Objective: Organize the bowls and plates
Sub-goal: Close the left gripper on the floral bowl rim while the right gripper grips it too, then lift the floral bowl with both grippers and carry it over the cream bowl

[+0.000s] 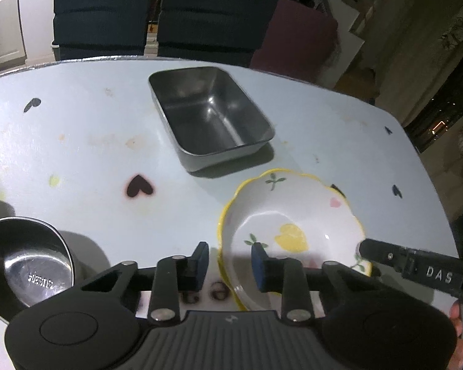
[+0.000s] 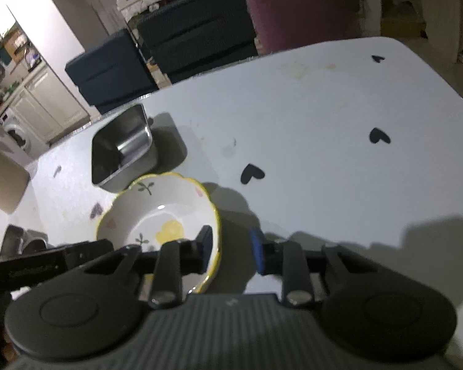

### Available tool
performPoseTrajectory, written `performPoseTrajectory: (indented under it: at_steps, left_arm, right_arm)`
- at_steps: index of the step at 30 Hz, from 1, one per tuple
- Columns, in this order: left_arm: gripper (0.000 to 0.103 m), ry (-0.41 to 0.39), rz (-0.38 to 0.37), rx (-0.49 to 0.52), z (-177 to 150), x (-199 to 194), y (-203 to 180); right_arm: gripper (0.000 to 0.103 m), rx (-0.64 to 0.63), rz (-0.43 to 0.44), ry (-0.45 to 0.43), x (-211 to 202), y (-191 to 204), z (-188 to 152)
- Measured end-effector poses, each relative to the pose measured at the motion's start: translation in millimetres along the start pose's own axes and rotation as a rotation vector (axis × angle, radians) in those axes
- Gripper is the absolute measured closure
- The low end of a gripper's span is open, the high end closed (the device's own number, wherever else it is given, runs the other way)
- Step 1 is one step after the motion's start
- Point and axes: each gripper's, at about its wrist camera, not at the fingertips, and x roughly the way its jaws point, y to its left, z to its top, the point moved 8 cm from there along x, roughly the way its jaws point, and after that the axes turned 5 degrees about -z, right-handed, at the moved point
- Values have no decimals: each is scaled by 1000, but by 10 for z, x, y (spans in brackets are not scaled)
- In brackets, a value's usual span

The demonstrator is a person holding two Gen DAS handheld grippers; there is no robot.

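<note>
Bowl (image 2: 160, 215) rim between both grippers' jaws

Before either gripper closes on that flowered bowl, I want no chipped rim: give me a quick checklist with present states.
1. Left gripper open, straddling the bowl rim: ok.
2. Right gripper open, straddling the opposite rim: ok.
3. Bowl upright on the table: ok.
4. Bowl holds nothing: ok.
5. Steel tray apart from bowl: ok.
6. Finger depth over the rim: cannot tell.
</note>
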Motion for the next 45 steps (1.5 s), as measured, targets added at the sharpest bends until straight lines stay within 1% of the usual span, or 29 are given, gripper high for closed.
performPoseTrajectory:
  at_steps: [1, 3, 5, 7, 13, 15, 19, 25, 27, 31, 33, 36, 39, 45]
  left_arm:
    - [75, 5, 1, -3, 1, 25, 16]
    - [82, 14, 10, -5, 1, 61, 56]
    - [85, 20, 13, -9, -1, 92, 93]
    - [85, 23, -3, -14, -2, 107, 103]
    - [85, 36, -25, -14, -21, 161, 116]
    - [85, 40, -32, -17, -23, 185, 113]
    - [86, 43, -52, -16, -23, 225, 87]
    - [87, 42, -63, -16, -26, 235, 60]
    - [87, 42, -61, -16, -26, 234, 59]
    - [90, 36, -43, 23, -27, 219, 27]
    - [94, 26, -31, 16, -15, 209, 32]
    - [95, 10, -20, -5, 8, 167, 23]
    - [95, -7, -14, 25, 13, 105, -50]
    - [96, -53, -40, 54, 36, -84, -197]
  right_arm:
    - [71, -8, -1, 5, 64, -4, 1]
    - [75, -25, -9, 22, 136, 14, -19]
    - [79, -24, -4, 37, 188, 26, -28]
    - [84, -9, 9, 54, 226, 35, -34]
    - [87, -4, 10, 78, 351, 79, -49]
    - [93, -10, 3, 88, 395, 122, -64]
    - [91, -34, -26, 94, 454, 201, -71]
    - [91, -15, -8, 104, 485, 188, -64]
    - [91, -14, -8, 105, 484, 181, -62]
    - [92, -10, -16, 103, 466, 173, -62]
    - [92, -7, -19, 102, 459, 174, -64]
    - [93, -18, -18, 99, 442, 182, -69]
    - [93, -24, -21, 83, 387, 200, -62]
    - [93, -12, -19, 46, 212, 173, -47]
